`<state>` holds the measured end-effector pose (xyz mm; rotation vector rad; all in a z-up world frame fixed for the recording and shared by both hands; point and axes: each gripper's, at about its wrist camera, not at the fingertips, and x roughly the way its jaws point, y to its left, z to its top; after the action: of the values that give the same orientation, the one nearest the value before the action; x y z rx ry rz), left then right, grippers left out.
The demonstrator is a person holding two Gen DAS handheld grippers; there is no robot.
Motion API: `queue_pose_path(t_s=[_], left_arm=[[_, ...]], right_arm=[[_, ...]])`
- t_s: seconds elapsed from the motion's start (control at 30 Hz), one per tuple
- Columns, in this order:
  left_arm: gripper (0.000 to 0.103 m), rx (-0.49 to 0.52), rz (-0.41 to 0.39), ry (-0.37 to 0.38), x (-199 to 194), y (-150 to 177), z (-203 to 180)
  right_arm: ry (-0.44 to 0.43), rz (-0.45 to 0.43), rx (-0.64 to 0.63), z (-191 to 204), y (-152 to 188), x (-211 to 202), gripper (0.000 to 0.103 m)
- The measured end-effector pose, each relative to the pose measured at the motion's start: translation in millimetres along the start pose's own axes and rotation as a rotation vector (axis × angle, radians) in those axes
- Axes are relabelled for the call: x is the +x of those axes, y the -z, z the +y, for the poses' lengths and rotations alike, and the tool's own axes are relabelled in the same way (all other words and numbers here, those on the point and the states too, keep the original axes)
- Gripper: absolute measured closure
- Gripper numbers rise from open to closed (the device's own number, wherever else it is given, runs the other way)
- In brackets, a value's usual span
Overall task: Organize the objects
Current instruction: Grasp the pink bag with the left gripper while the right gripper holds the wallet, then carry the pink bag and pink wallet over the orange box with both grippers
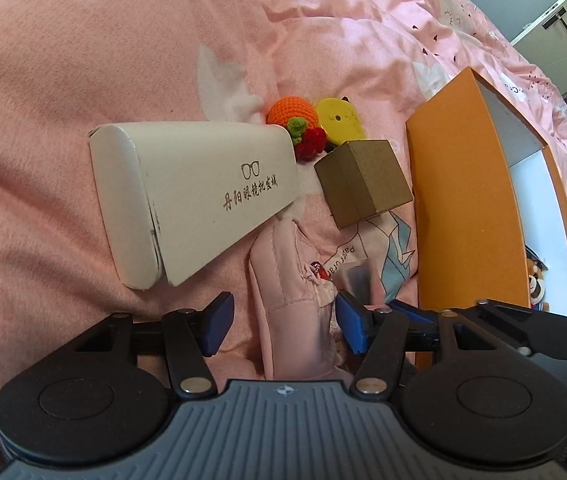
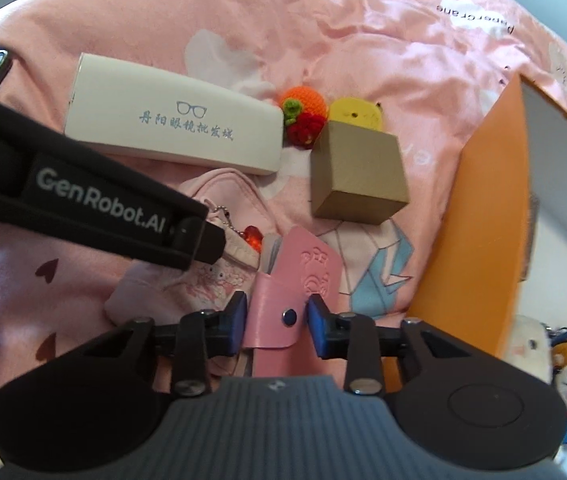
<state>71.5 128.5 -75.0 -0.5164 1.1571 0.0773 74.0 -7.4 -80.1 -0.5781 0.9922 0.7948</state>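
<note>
Pink card holder [image 2: 279,300] sat gripped in the right hand-held gripper [image 2: 276,322]; left hand-held gripper [image 1: 281,322] gaped open. Lift it squarely toward the orange box [image 2: 479,216], avoiding the pouch [image 2: 187,280] beside it.

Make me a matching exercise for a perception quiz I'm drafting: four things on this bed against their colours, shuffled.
Things:
1. glasses case
2. crocheted ball
3. small box
4. snap-button wallet

Colours:
A. pink
B. brown
C. white
D. orange

Pairs: 1-C, 2-D, 3-B, 4-A
</note>
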Motion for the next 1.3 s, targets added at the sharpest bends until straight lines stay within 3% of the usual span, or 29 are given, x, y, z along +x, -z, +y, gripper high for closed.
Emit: queue_pose_path(t_s=[0.17,0.37,0.5,0.57,0.63,0.87,1.0,1.3], left_arm=[[0.035,0.000,0.002,0.000,1.3,-0.6,-0.3],[0.035,0.026,0.018,-0.027,10.9,-0.5,-4.2],[0.047,0.046,0.018,-0.042,16.8,2.7,-6.3],[0.061,0.056,0.015,-0.034,16.3,4.0,-7.4],[0.063,0.063,0.007,-0.031,14.2,6.0,-8.6],[0.071,0.077,-0.068,-0.026,-5.8,14.8,-13.7],[0.072,0.081,-0.104,-0.009,-21.9,14.5,-19.8],[0.073,0.128,-0.262,0.016,-66.0,8.8,-45.9]], right_arm=[[0.075,0.003,-0.046,0.2,0.9,-2.6,0.069],[0.075,0.015,-0.054,-0.3,-0.9,5.5,0.068],[0.067,0.007,-0.053,-0.9,0.5,4.2,0.069],[0.063,0.000,-0.052,-0.7,1.4,2.5,0.069],[0.058,-0.008,-0.051,-0.6,2.0,0.4,0.069],[0.034,-0.070,-0.027,-5.2,5.6,-20.4,0.070],[-0.007,-0.129,0.018,-12.7,7.7,-40.2,0.070],[-0.065,-0.298,0.117,-34.3,7.6,-94.7,0.070]])
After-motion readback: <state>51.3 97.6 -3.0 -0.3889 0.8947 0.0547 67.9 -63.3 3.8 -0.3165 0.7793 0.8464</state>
